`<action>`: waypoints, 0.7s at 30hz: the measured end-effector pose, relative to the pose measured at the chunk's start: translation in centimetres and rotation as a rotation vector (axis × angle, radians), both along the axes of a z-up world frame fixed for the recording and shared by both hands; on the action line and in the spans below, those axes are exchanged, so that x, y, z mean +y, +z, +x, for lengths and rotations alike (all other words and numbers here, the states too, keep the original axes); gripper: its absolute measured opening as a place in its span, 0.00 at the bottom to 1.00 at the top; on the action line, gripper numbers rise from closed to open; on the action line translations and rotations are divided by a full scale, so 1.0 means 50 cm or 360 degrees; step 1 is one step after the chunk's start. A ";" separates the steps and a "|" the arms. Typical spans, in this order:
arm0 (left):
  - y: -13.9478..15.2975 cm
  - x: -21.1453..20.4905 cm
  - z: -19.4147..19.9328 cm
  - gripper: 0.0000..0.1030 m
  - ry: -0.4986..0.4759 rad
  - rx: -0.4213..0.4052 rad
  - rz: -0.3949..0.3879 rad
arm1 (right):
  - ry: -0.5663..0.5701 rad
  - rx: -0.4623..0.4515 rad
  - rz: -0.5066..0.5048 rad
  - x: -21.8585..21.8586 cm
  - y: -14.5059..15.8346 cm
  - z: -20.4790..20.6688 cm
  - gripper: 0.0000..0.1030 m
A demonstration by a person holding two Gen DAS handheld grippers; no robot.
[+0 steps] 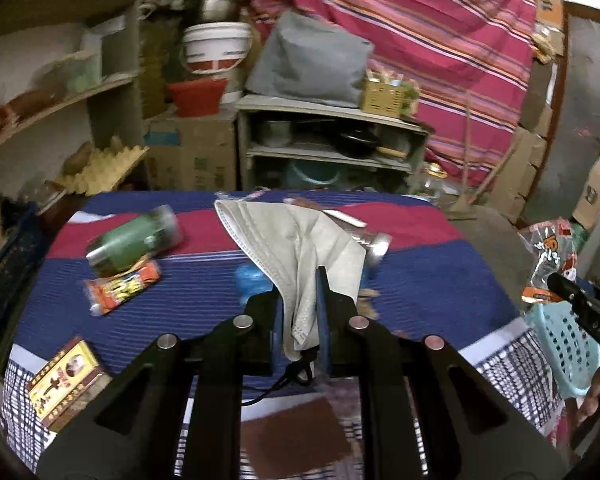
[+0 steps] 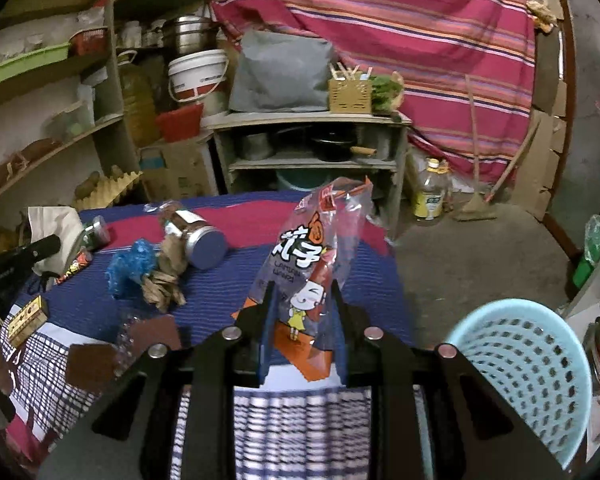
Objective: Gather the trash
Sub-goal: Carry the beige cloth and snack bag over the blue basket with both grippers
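My left gripper (image 1: 301, 280) is shut on a grey face mask (image 1: 296, 240) and holds it up above the striped table (image 1: 420, 272). My right gripper (image 2: 302, 292) is shut on a clear snack wrapper (image 2: 312, 256) with red print, held above the table's right part. The wrapper also shows at the right edge of the left wrist view (image 1: 550, 252). A light blue perforated basket (image 2: 528, 364) stands at the table's right side, beside my right gripper; it also shows in the left wrist view (image 1: 568, 344).
On the table lie a green jar (image 1: 136, 240), an orange snack packet (image 1: 120, 286), a yellow box (image 1: 66, 380), a metal-lidded jar (image 2: 198, 238), crumpled blue plastic (image 2: 130, 266) and brown paper scraps (image 2: 166, 280). Shelves (image 2: 312, 120) and a striped cloth (image 2: 420, 40) stand behind.
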State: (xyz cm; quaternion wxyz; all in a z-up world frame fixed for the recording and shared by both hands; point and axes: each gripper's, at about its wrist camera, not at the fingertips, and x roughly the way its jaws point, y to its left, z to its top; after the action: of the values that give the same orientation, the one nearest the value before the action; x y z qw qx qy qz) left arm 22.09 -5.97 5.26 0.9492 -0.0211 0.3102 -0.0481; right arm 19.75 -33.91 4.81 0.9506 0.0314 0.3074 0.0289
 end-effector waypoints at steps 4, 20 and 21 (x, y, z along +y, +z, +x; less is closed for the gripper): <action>0.003 -0.069 -0.014 0.12 -0.0103 -0.0018 0.0027 | -0.0078 0.0011 -0.0016 -0.062 -0.006 -0.028 0.24; -0.037 -0.351 -0.045 0.12 -0.0531 0.0041 -0.0052 | -0.0389 0.0064 0.0045 -0.299 -0.068 -0.147 0.24; -0.041 -0.366 -0.044 0.12 -0.0546 0.0046 -0.0048 | -0.0400 0.0068 0.0047 -0.308 -0.072 -0.150 0.24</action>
State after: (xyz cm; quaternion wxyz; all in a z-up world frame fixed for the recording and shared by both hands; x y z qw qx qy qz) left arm 19.90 -24.25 3.20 0.9220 0.0172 0.3222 -0.2139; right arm 12.24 -49.29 1.19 0.9394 0.0844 0.3208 -0.0866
